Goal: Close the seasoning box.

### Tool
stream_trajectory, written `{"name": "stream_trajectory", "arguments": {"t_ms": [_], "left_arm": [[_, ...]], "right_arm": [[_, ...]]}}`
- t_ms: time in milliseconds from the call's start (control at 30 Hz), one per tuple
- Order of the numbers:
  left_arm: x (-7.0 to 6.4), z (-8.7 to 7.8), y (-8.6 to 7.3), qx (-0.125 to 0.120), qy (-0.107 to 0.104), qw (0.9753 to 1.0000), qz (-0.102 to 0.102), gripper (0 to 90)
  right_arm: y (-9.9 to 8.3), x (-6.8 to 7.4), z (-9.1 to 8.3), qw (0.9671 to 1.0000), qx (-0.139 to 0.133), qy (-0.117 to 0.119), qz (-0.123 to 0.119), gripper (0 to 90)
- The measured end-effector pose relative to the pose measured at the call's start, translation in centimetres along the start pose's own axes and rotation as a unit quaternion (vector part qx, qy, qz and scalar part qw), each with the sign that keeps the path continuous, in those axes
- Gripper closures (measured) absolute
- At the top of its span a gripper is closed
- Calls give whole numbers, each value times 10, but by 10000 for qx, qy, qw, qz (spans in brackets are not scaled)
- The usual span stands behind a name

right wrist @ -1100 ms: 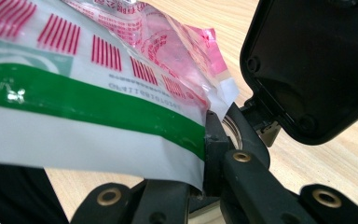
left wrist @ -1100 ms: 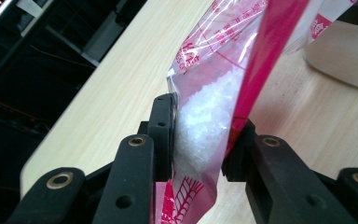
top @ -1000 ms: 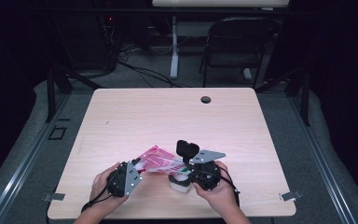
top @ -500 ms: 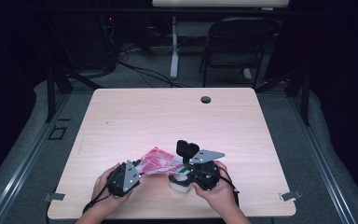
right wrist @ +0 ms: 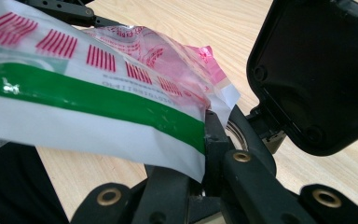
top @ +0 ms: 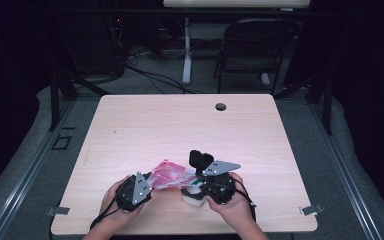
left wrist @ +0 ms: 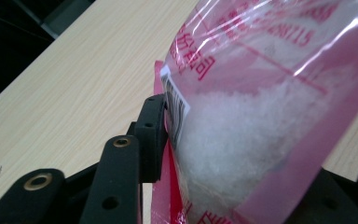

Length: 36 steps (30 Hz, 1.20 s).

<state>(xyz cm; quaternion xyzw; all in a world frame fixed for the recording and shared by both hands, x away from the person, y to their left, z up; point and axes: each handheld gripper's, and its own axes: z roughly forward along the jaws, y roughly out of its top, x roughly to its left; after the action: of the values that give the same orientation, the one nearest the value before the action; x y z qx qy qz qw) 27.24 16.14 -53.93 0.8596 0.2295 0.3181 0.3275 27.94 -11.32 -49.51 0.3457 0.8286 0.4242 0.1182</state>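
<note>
You have the pink plastic bag [top: 170, 176] of white granules stretched between both tools near the table's [top: 180, 130] 6 o'clock edge. Your left gripper [top: 147, 181] is pinching the bag's end by the barcode, and your right gripper [top: 196, 181] is clamped on the white-and-green sealed strip, above a white container [top: 192, 196]. Pull the two apart too sharply and, I'd judge, the thin film may tear or slip free, scattering granules toward 6 o'clock
</note>
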Motion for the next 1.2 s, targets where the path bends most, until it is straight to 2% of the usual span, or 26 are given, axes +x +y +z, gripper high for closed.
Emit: {"name": "stream_trajectory", "arguments": {"t_ms": [133,533,900,933,1200], "left_arm": [[-1,-1,1,-26,2,10000,-30,607],[0,3,-1,77,-41,10000,-38,711],[3,6,-5,110,-10,9999,-125,722],[3,7,-6,166,-40,9998,-122,723],[4,11,-9,148,-133,9995,-227,725]], "right_arm": [[0,0,0,10000,-5,-1,16,900],[1,1,1,10000,3,53,9,893],[1,-2,0,9996,-118,203,125,823],[1,-2,0,9997,-119,200,127,818],[1,-3,-1,9994,-193,237,190,807]]}}
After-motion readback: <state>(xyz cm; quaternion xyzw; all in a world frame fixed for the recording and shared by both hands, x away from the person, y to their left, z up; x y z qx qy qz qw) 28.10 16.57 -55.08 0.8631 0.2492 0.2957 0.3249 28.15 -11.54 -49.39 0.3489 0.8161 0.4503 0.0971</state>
